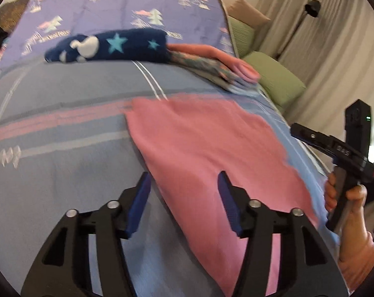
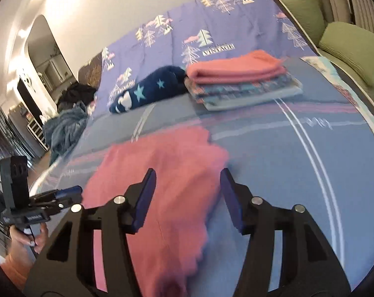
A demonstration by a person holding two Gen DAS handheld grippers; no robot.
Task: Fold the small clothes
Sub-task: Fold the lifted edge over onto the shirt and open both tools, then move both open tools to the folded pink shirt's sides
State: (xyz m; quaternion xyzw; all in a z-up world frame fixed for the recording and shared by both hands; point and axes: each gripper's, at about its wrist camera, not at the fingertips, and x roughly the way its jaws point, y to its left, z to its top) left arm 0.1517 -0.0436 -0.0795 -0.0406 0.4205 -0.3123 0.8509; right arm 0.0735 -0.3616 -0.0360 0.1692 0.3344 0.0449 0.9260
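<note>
**Pink garment laid out on the bed, both grippers released above it**

On the bed (image 1: 63, 94), over the blue striped cover, a pink garment (image 1: 206, 143) lay spread nearly flat, its near end reaching toward the person. The left gripper (image 1: 184, 203) hovered above the garment's left edge with its jaws parted about halfway and nothing between the blue pads (image 1: 140, 205). The right gripper (image 2: 187, 198) stood likewise half open over the same cloth, pressing on nothing; motion blur softened the cloth beneath it. In the left wrist view the right gripper's handle appeared at the frame's right edge, held in the person's hand (image 1: 348, 198).

Farther up the bed sat a stack of folded clothes (image 2: 244, 84), a pink piece on top of patterned ones, and just beside it a navy star-print item (image 2: 147, 89). Green cushions (image 2: 348, 39) lay off the bed's far side.

The garment looked to be a light, limp knit that would sag and crease wherever it was lifted and offer no stiffness to push against. It would probably handle best when pinched at two corners or along one hem, one gripper on each, so that the edge stayed taut while carried over. A grip in the middle would likely bunch it. The scalloped near edge (image 2: 199, 247) appeared the handiest hold.
</note>
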